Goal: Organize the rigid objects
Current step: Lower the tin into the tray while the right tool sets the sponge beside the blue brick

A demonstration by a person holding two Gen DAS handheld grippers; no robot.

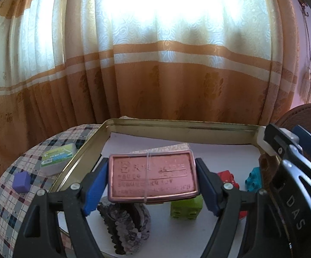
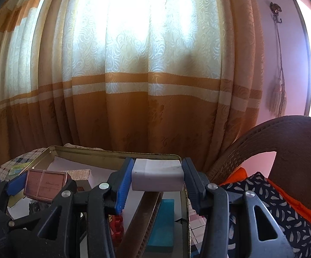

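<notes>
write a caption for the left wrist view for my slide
Left gripper holds a pink metal case above an open tin tray containing toy bricks.

blocks (image 1: 186, 208) in tin (image 1: 177, 126), cube (image 1: 22, 181) left

Plaid table (image 1: 9, 195), tin tray (image 1: 177, 124), purple cube (image 1: 22, 181)

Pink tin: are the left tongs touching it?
Touching. The left wrist view shows both blue pads pressed against the pink tin's short sides, the left tongs holding it above the tray.
</notes>
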